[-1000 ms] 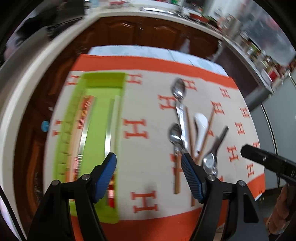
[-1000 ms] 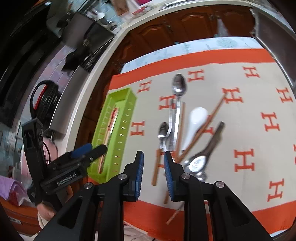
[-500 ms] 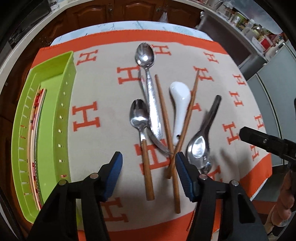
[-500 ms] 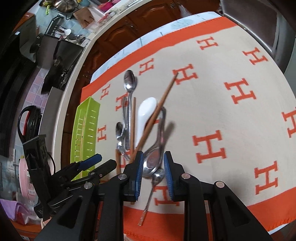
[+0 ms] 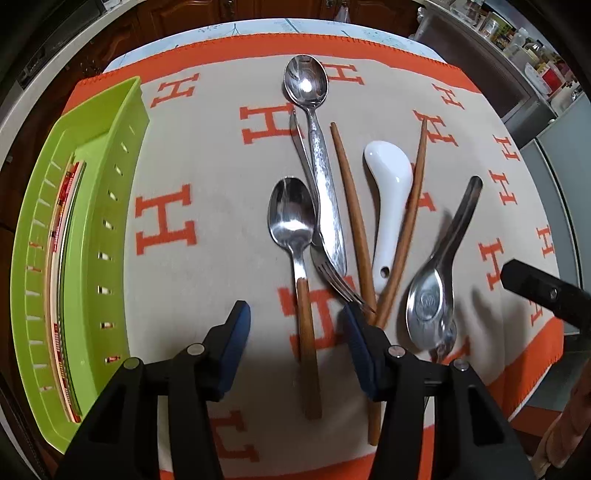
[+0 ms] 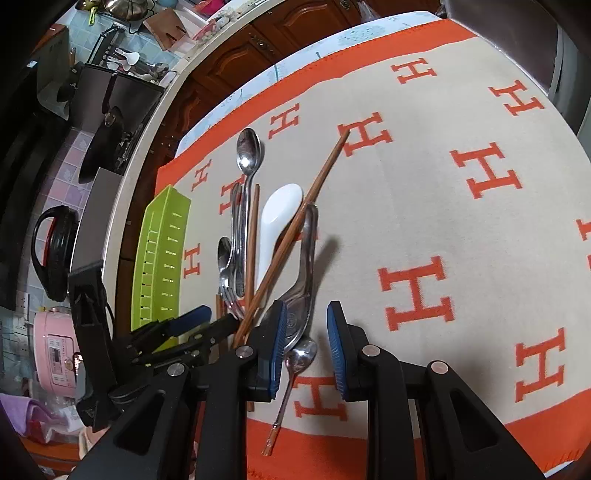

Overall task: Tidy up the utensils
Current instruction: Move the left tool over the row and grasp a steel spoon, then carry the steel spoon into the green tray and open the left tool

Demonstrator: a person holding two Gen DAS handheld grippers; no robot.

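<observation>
A: Noted the layout, big things first. The bench (image 5: 258,27) was covered by the orange-and-cream cloth (image 5: 207,184). The green tray (image 5: 92,236) lay along its left edge, well apart from the utensils heaped mid-cloth.

B: Left claw (image 5: 295,334)?

A: Spread but closing, pointing steeply down. The wooden handle of the spoon (image 5: 308,332) ran between its pads; neither pad pressed on it yet.

B: Right claw (image 6: 306,345)?

A: Narrowly parted, nothing pinched. The metal ladle (image 5: 430,295) sat just at its inner pad and a small spoon (image 6: 301,356) lay in the gap.

B: Advice for the pick?

A: My judgement: centre the left pads on the wooden handle alone, below the fork (image 5: 336,280) tines, which crossed close by. The chopsticks (image 5: 354,221) overlapped the white spoon (image 5: 391,206) nearby, so lift straight up to avoid dragging the heap, then carry to the tray.
</observation>
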